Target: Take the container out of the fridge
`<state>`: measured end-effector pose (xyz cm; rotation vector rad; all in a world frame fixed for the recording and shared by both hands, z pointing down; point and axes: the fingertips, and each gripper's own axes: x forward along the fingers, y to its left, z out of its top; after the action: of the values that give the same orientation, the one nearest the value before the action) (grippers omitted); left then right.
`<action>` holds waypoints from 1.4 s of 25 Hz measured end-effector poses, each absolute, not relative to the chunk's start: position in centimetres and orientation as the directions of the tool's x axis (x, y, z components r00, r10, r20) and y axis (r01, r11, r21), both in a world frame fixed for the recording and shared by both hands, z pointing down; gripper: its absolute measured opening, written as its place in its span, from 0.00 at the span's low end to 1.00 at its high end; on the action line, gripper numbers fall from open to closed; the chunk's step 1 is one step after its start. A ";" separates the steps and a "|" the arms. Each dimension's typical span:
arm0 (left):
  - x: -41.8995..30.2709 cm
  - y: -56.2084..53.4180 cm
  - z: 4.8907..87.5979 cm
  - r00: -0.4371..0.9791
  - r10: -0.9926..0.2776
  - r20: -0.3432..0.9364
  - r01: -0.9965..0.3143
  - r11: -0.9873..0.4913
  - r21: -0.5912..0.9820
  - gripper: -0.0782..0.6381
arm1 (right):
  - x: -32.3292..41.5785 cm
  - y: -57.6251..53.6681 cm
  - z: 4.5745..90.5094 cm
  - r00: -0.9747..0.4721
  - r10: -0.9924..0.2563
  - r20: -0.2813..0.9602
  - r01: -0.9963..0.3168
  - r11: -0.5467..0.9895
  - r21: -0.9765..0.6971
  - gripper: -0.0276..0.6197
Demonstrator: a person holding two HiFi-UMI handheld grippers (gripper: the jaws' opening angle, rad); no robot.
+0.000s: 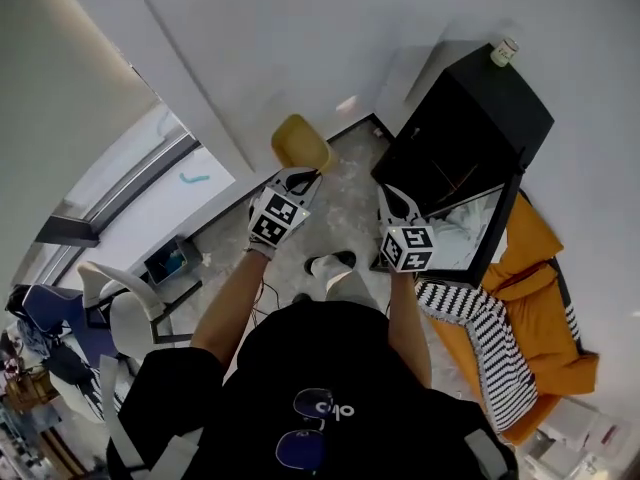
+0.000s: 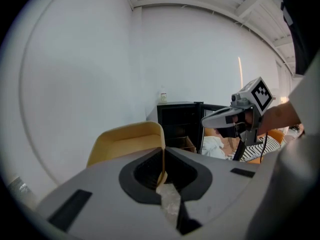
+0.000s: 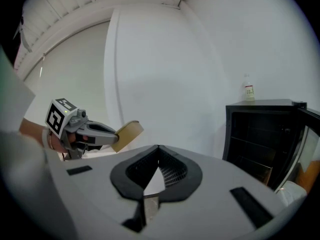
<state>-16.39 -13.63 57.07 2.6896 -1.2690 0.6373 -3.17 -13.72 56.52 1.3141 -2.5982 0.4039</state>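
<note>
We hold the yellow container (image 1: 300, 143) up in the air, outside the black fridge (image 1: 480, 118) and off to the left of its open door (image 1: 470, 233). L gripper (image 1: 297, 173) jaws are clamped on the container's side wall, w/ its thin edge btwn them. R gripper (image 1: 392, 196) jaws are together w/ nothing btwn them, just beside the door. A small bottle (image 1: 503, 51) stands at a corner of the fridge top.

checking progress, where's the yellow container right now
In the head view the yellow container is held by its rim in the left gripper, outside and to the left of the open black fridge.
</note>
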 end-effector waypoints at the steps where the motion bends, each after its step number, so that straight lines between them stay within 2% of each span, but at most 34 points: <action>1: -16.9 -12.7 57.0 0.555 -0.724 0.409 -0.767 -0.636 -0.085 0.13 | -3.7 -12.9 56.5 -0.596 -0.746 0.298 -0.801 0.579 -0.153 0.05; 14: -21.2 -6.0 55.9 0.490 -0.788 0.374 -0.830 -0.553 -0.076 0.13 | -9.8 -7.3 55.0 -0.693 -0.664 0.280 -0.710 0.696 -0.110 0.05; 35: -21.9 -3.9 55.4 0.498 -0.789 0.359 -0.830 -0.554 -0.065 0.13 | -11.6 -4.9 54.6 -0.714 -0.642 0.279 -0.682 0.728 -0.073 0.05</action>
<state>-21.91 -3.87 55.38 2.6169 -1.4210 0.5345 -11.62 -4.92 54.59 1.0502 -2.6964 0.2503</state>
